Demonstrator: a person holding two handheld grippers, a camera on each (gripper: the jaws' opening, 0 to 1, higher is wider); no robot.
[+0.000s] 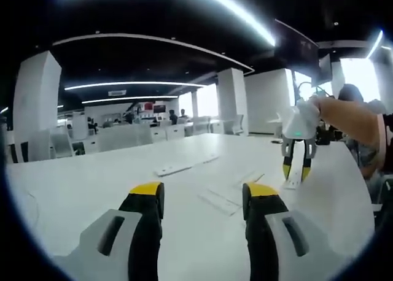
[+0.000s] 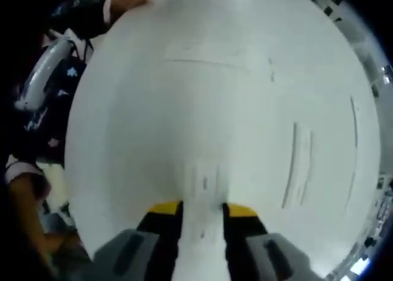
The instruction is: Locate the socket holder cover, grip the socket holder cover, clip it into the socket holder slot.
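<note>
Gripping looks done: right gripper (image 2: 201,208) fingers clamped on a long white plastic socket holder cover (image 2: 204,189), held above the white surface (image 2: 153,109), near its edge by the person. Left gripper (image 1: 202,195) fingers apart, empty, hovering over the surface. Long white socket holder strips (image 1: 182,166) lie mid-surface; another pair of white rails (image 2: 299,164) sits towards the far side. Clipping into the slot is not yet done. No containers seen.

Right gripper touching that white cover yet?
Touching. In the right gripper view the fingers sit against both edges of the cover; the left gripper view shows the right gripper holding it above the table.
</note>
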